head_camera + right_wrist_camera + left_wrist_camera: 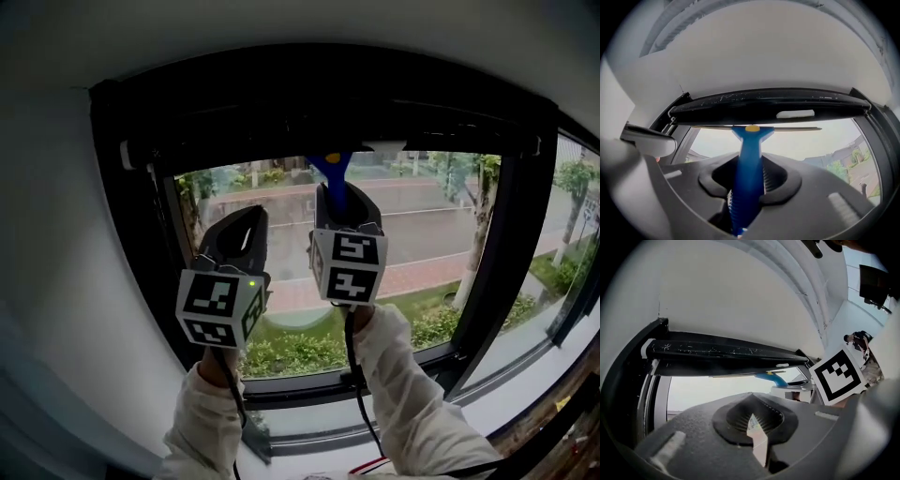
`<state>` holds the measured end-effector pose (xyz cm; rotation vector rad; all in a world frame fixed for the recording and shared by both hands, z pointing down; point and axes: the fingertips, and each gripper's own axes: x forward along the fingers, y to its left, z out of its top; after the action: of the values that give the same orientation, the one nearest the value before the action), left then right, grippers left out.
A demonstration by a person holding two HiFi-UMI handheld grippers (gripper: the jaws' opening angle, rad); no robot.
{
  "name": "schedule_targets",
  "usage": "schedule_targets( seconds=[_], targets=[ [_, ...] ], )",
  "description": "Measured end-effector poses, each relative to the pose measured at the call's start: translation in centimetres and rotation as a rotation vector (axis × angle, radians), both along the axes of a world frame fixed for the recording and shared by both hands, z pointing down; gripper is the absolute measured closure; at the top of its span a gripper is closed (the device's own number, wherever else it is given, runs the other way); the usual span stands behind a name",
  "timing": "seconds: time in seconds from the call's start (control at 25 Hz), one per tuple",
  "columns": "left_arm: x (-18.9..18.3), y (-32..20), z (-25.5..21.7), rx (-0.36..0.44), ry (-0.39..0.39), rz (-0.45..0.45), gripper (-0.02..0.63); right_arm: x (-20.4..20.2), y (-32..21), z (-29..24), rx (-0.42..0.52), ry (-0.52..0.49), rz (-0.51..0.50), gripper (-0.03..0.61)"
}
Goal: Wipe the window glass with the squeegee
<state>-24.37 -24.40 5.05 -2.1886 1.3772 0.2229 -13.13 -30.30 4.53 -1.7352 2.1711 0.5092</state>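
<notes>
The right gripper (750,183) clamps the ribbed handle of the blue plastic squeegee (750,152), its thin blade up against the top of the dark-framed window glass (422,230). Light and stiff, the squeegee probably handles best held mid-handle. The left gripper (753,427), just to the left, is closed on nothing.

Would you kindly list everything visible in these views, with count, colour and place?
squeegee: one, blue handle with a yellow dot, blade along the top of the glass
glass: one pane, clear, straight ahead
frame: one, black, around the glass
tab: one, white, on the frame's top bar
wall: white, around the frame
cables: two, black, hanging below the grippers
right gripper: one, dark grey, shut on the squeegee handle
left gripper: one, dark grey, shut, empty, beside the right one
sleeves: two, white, bottom of the head view
</notes>
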Motion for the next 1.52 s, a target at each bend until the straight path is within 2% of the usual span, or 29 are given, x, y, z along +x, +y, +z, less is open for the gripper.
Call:
schedule_targets(
  seconds=[0.64,1.04,1.52],
  targets=[
    [-1.5,-0.3,-2.9,0.037,0.009,-0.029,0.617,-1.8,-2.4,-4.3,0.025,0.010,-0.005,0.446],
    [-1.1,-1.3,0.5,-0.031,0.010,-0.019,0.615,-1.8,-3.3,-1.1,-0.001,0.049,0.036,0.446],
    [-1.8,-2.1,6.0,-0.135,0.039,-0.002,0.615,-1.5,-3.6,3.4,-0.060,0.036,0.048,0.448]
  ],
)
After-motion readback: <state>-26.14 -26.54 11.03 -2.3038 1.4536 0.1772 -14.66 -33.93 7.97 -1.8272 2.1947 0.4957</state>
